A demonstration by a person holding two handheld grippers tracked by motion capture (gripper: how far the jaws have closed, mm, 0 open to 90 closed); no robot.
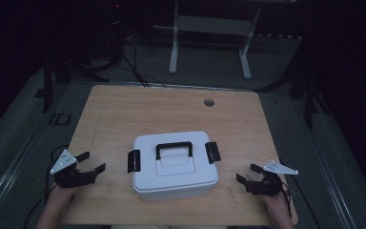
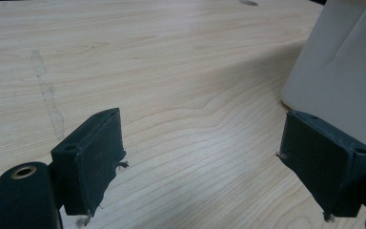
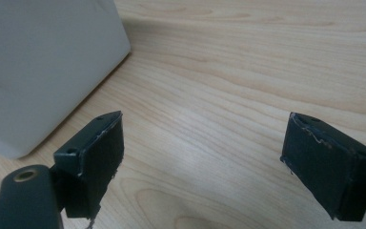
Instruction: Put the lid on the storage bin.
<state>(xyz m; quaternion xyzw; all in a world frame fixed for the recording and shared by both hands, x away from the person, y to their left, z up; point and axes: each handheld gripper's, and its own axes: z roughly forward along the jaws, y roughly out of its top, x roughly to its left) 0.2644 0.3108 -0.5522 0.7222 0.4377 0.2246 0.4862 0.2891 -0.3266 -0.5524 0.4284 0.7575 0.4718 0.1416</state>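
Note:
A white plastic box (image 1: 175, 165) with a black carry handle (image 1: 173, 148) and black latches at both ends (image 1: 133, 161) stands on the wooden table (image 1: 124, 109), near its front middle. My left gripper (image 1: 91, 162) rests low at the table's left front, open, jaws pointing toward the box with nothing between them. My right gripper (image 1: 248, 173) sits at the right front, also open and empty, angled toward the box. The left gripper view has the box's wall (image 2: 343, 71) at its right; the right gripper view has the box wall (image 3: 43, 67) at its left.
A round cable hole (image 1: 209, 102) lies in the tabletop at the back right. Beyond the table stands a white frame on legs (image 1: 209, 38); cables run over the dark floor (image 1: 133, 67). Bare wood lies between each gripper and the box.

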